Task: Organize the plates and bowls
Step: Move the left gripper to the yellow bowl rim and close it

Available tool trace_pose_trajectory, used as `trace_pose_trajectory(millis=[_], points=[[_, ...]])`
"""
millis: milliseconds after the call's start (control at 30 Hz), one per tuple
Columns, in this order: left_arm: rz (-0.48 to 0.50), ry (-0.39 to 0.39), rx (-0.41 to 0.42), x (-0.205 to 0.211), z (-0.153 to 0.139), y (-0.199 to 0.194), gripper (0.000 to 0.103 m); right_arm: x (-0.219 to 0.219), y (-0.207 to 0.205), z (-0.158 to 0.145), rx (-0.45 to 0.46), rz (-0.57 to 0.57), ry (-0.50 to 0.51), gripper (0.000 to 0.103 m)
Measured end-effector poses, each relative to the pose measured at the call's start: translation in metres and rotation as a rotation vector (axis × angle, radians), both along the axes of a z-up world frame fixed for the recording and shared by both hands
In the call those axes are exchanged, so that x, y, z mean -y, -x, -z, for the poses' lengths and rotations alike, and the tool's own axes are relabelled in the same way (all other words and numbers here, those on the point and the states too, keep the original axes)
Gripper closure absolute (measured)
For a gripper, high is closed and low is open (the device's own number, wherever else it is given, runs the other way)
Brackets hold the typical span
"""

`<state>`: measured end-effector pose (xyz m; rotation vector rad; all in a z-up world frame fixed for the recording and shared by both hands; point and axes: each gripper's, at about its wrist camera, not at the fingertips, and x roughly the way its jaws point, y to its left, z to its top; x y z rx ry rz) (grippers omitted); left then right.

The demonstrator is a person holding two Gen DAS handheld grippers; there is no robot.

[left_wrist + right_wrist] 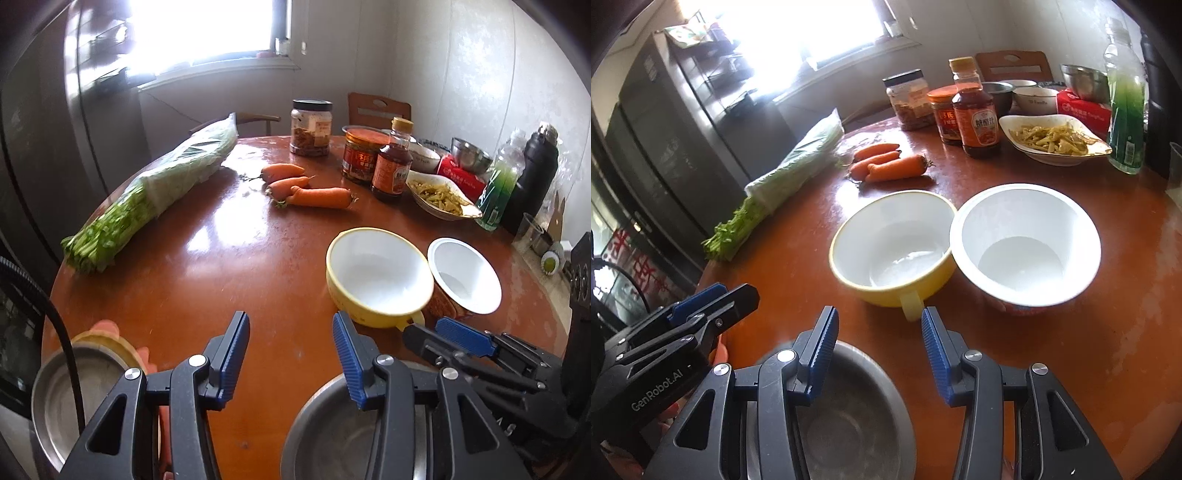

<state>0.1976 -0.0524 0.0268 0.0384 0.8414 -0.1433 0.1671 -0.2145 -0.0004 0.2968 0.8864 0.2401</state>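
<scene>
A yellow bowl (376, 273) (894, 243) with a white inside and a handle sits on the round brown table (221, 258). A white bowl with a red outside (465, 273) (1023, 243) touches its right side. A steel bowl (325, 435) (849, 413) lies at the table's near edge, under both grippers. My left gripper (290, 317) (713, 295) is open, nothing between its pads. My right gripper (879, 314) (461, 336) is open too, its tips just short of the yellow bowl's handle. A second steel bowl (62, 391) is at lower left, a hand's fingers (107, 328) on its far rim.
Three carrots (314, 194) (886, 164) and a bag of greens (155, 192) (783, 177) lie mid-table. Jars (310, 127), a sauce bottle (393, 162) (977, 114), a dish of food (443, 197) (1056, 138), a green bottle (498, 184), a black flask (535, 177) and more bowls crowd the back right.
</scene>
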Motion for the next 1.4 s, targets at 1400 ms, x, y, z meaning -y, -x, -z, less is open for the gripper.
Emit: trace_pose_trajectory(millis=[1400], points=[[-0.034,0.078,-0.202,0.001,0.043,-0.101,0.055,0.009,-0.064,0.017,-0.091,0.071,-0.005,0.055]])
